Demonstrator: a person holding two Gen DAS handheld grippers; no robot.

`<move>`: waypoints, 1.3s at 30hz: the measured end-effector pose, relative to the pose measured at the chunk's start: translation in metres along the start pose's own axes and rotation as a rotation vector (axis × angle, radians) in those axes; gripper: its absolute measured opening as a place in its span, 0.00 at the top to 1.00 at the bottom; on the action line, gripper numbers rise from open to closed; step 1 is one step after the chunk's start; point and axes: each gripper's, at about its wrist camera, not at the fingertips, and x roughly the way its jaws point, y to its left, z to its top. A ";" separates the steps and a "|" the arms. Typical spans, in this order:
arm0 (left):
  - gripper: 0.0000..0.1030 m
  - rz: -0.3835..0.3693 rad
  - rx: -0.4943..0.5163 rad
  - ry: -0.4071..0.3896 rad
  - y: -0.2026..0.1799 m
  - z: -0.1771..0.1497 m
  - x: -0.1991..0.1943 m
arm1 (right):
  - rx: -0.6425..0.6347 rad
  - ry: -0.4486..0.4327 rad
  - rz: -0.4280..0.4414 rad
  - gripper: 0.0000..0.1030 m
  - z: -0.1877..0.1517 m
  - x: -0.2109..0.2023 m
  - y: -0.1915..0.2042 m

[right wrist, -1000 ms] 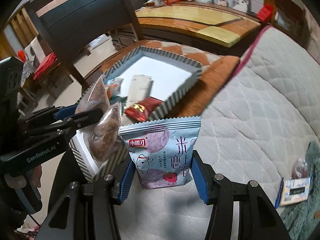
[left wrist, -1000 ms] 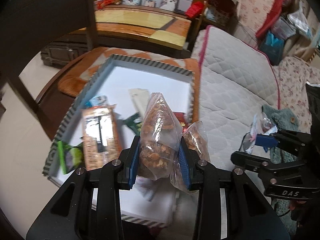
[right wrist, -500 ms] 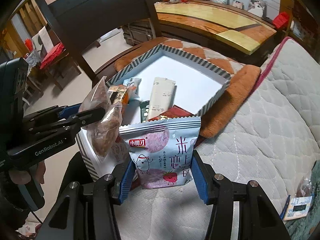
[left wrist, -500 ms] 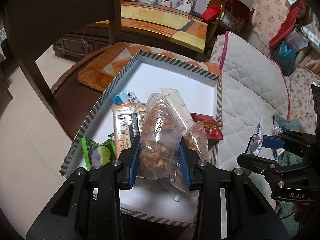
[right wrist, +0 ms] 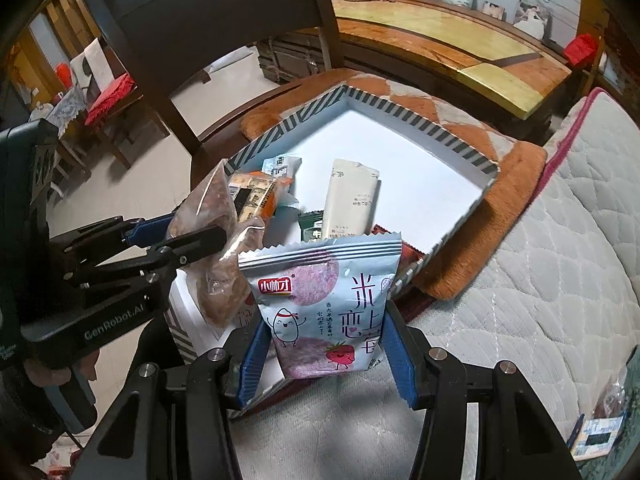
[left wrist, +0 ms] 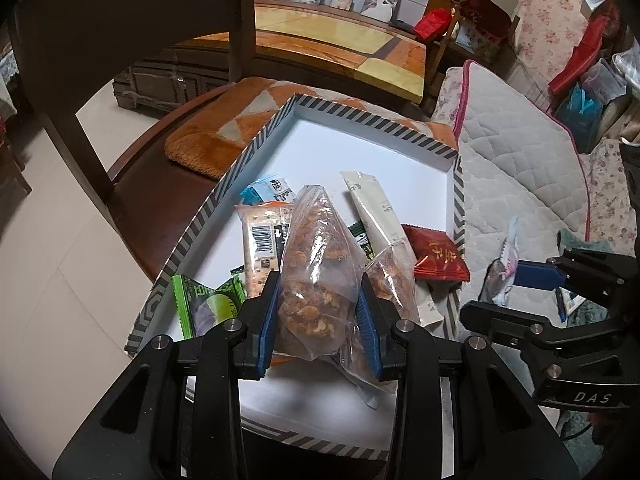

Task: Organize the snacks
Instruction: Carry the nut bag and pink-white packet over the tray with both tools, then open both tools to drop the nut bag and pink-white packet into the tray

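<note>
The left claw is clenched on a clear bag of walnuts, its blue pads pressing both sides. The bag stands upright, its long axis running from the pads up to a pointed top, and it hangs over the near end of the striped box. A second, smaller clear bag of nuts hangs against the first, just beside the right-hand pad.

The right claw is clenched on a pale blue rice-cracker packet, held upright with its crimped top edge uppermost and its print facing the camera. The packet hangs just outside the near corner of the striped box, above the quilted mattress.

Inside the box, on its white floor, lie a green packet at the near left, then a barcode-labelled cracker pack, a red packet against the right wall, a long cream sachet pointing toward the far wall, and a small blue-and-white packet farthest from the claws. The far half of the box is bare white.

The box sits on an orange cushion on a dark wooden chair.

The left wrist view alone shows the green packet and the whole of the red one. The right wrist view alone shows the rice-cracker packet's printed front and a small dark green packet beside the cream sachet, plus another snack lying on the bed at the lower right.
</note>
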 end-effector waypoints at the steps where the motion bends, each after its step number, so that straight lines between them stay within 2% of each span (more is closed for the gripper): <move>1: 0.66 0.003 0.000 0.001 0.000 0.000 0.001 | -0.002 0.004 0.000 0.50 0.002 0.002 0.001; 11: 0.66 0.020 -0.004 0.011 0.005 0.002 0.013 | -0.019 0.053 -0.021 0.50 0.017 0.031 0.003; 21: 0.64 0.048 -0.002 -0.015 0.006 0.004 0.016 | -0.004 0.090 -0.021 0.50 0.023 0.055 -0.001; 29: 0.51 0.070 -0.020 -0.030 0.010 0.006 0.011 | 0.071 0.058 0.034 0.49 0.021 0.053 -0.010; 31: 0.41 0.084 -0.021 -0.041 0.011 0.008 0.007 | 0.092 0.042 0.064 0.49 0.021 0.048 -0.011; 34: 0.39 0.083 -0.031 -0.050 0.015 0.008 0.002 | 0.110 0.022 0.098 0.49 0.022 0.041 -0.010; 39: 0.38 0.091 -0.035 -0.074 0.014 0.009 -0.009 | 0.109 -0.009 0.106 0.49 0.020 0.025 -0.007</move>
